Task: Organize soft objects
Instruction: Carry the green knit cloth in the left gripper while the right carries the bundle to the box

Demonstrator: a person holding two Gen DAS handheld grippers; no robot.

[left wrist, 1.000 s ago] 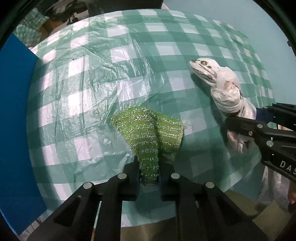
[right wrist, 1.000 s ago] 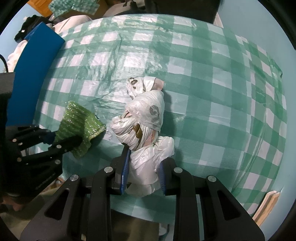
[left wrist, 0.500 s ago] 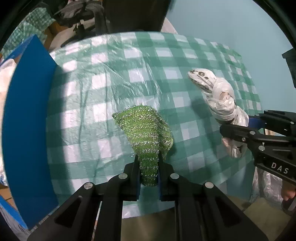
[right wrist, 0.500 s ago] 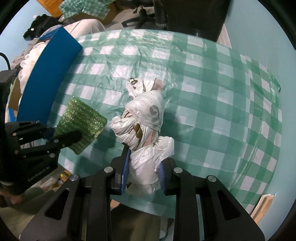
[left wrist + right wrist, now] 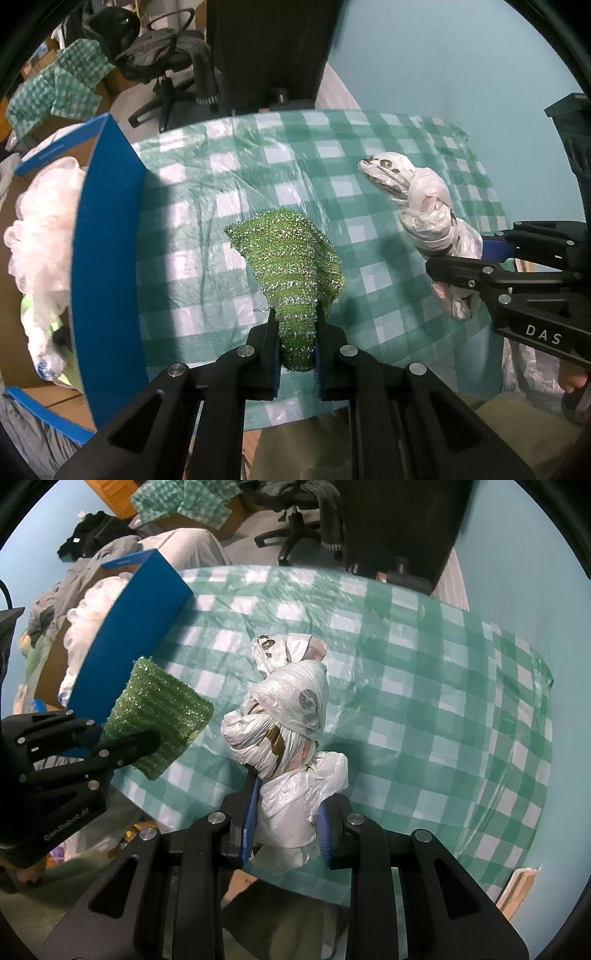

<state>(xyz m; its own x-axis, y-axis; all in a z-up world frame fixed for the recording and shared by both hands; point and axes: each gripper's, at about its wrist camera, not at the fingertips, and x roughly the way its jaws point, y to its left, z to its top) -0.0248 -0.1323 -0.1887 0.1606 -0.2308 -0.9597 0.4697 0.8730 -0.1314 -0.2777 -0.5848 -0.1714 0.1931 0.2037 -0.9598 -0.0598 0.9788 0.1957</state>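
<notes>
Whereas a second ago both soft things lay low against the checked cloth, they now hang clear above the table (image 5: 369, 147), and the view has pulled back so that the box (image 5: 107, 229) and the room behind it show. The left gripper (image 5: 297, 339) has its fingers closed tight on the lower end of the green sparkly scourer (image 5: 288, 266), which stands up from the jaws and flares out above them. The right gripper (image 5: 286, 812) has its fingers pressed in on the bottom of the knotted white plastic bag (image 5: 291, 720), whose twisted bundle rises forward from the jaws over the near part of the table. In the left wrist view the bag (image 5: 424, 206) sits to the right of the scourer, well apart from it.

Counted: two grippers, one scourer, one bag bundle, one table under one green-and-white checked cloth. One blue-walled cardboard box stands at the table's left edge, holding a heap of white plastic bags (image 5: 40, 221); how many I cannot tell. One office chair (image 5: 173, 66) stands beyond.
</notes>
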